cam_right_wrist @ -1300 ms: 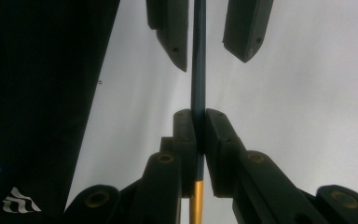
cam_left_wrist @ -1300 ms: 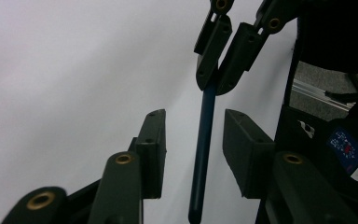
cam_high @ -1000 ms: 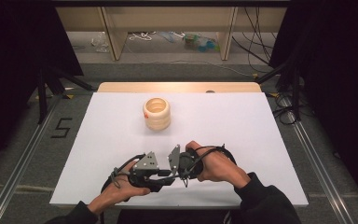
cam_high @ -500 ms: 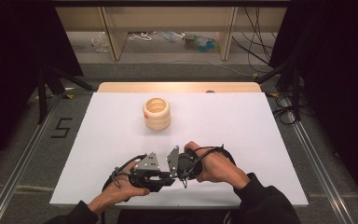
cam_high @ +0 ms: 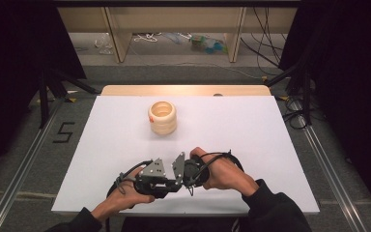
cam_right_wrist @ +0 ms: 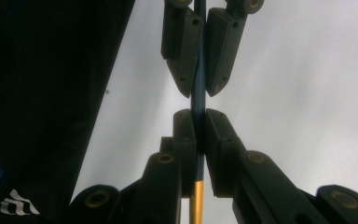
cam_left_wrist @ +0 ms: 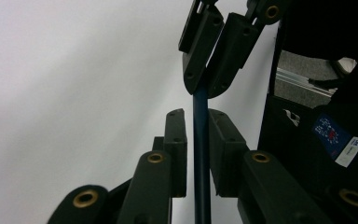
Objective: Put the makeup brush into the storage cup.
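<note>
Closing onto the blue rod (cam_left_wrist: 201, 140), the left gripper (cam_left_wrist: 197, 133) pinched one end while the right gripper (cam_right_wrist: 195, 130) clamped the other, its long axis running left-right between them above the near tabletop (cam_high: 125, 140).

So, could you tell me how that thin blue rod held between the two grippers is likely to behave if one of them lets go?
The blue rod looks straight and stiff, so probably no droop. Being slim and round, it could pivot or slip in the right gripper.
</note>
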`<state>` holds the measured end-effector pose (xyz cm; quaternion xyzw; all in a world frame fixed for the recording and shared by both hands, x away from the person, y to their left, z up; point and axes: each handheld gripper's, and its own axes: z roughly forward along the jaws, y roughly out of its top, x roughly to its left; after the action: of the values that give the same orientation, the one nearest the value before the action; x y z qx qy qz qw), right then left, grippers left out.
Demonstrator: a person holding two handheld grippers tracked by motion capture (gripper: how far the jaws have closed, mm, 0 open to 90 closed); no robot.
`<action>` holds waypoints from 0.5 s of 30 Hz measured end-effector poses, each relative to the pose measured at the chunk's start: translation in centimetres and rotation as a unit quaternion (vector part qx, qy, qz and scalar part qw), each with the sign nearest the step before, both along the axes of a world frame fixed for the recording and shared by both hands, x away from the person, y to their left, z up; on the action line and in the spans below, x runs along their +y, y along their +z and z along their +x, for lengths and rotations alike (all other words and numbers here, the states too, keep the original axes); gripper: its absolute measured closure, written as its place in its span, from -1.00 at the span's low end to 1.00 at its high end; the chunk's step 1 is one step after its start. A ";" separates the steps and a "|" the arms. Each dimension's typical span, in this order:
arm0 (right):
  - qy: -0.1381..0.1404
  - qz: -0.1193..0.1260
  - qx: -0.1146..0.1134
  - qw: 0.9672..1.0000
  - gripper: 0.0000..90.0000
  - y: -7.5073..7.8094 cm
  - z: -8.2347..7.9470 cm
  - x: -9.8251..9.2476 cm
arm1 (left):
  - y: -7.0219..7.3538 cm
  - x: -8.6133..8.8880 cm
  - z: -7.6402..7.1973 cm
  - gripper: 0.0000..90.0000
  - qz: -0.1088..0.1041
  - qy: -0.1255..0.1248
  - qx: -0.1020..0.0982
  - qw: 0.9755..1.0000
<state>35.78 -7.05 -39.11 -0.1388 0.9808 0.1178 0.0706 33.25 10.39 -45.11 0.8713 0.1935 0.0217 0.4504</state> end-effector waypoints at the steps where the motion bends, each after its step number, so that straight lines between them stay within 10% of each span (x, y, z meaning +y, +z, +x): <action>1: 0.001 0.000 -0.001 1.000 0.86 0.0 0.0 0.0 | 0.0 -0.1 -0.1 0.78 -0.006 -0.003 0.004 1.000; 15: 0.015 0.000 0.002 1.000 0.85 0.0 -0.2 -0.1 | 0.0 0.1 -0.1 0.86 0.000 -0.015 -0.005 1.000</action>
<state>35.63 -7.11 -39.09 -0.1528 0.9788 0.1195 0.0664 33.17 10.49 -45.07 0.8739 0.1781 0.0194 0.4520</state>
